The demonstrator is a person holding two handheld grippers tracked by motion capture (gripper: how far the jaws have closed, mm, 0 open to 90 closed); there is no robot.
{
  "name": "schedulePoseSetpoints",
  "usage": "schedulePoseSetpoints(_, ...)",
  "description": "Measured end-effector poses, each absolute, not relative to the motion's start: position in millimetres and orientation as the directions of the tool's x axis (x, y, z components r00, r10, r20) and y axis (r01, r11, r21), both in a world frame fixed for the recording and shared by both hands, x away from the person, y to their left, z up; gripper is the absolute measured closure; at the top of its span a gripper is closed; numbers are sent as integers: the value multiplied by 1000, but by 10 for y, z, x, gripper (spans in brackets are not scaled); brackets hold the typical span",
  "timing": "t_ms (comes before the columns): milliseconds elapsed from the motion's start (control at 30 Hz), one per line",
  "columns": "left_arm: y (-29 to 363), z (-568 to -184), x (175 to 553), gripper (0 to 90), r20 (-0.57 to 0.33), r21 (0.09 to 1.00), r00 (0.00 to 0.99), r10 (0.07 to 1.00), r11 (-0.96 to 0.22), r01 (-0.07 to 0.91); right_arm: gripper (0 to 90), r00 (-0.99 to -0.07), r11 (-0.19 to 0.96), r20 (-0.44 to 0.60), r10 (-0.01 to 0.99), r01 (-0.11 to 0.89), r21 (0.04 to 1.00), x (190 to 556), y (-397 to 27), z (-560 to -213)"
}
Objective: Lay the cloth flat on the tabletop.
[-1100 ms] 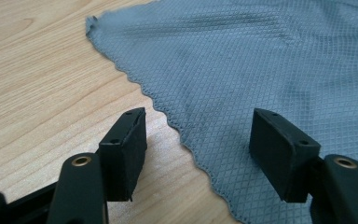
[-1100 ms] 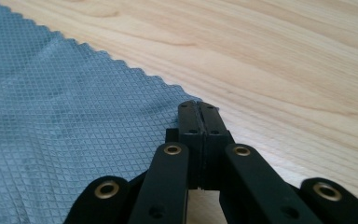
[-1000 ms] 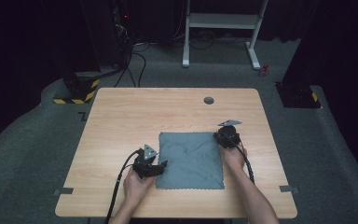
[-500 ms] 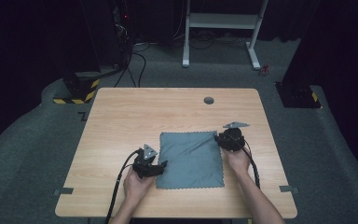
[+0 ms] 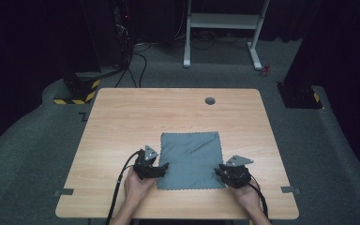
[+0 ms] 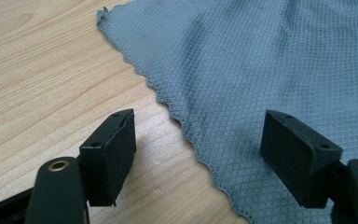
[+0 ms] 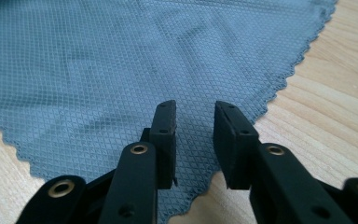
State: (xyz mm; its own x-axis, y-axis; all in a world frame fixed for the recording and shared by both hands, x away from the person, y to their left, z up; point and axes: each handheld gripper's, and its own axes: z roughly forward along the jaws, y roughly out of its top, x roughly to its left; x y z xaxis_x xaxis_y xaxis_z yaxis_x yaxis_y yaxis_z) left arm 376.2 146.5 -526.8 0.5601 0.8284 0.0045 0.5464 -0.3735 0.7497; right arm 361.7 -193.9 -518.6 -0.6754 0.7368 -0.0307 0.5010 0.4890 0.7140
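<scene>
One grey cloth [image 5: 190, 160] lies flat on the near half of the wooden table [image 5: 122, 117], and the two grippers sit at its two near corners, so the job in hand looks like getting hold of the cloth to fold it or lift it. The left gripper [image 5: 161, 169] is at the cloth's near left corner. In the left gripper view its jaws stand wide apart, with the wavy edge of the cloth [image 6: 242, 70] running between them, one jaw over bare wood and the other over the cloth. They have just been opening, and the pads do not press on anything. The right gripper [image 5: 219, 171] is at the near right corner. In the right gripper view its jaws have a small gap between them and they hang just over the corner of the cloth [image 7: 135, 60]. They too have just been opening a bit, and nothing is pinched between them. I think the next move is for each gripper to dip down onto its corner and squeeze shut on the thin cloth. That needs care, since the cloth is flat and thin and a jaw has to get under its edge. Counting things: one cloth, one table, two grippers, two hands, and one small dark round hole [image 5: 210, 101] near the far edge of the table.
</scene>
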Motion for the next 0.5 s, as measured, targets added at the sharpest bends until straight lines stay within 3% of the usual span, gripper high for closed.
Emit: schedulePoseSetpoints(500,1612,-5272,3442,284,4,752,606,795,-402,522,652,-659,458,-29,752,490,742,3495,-2007,-5226)
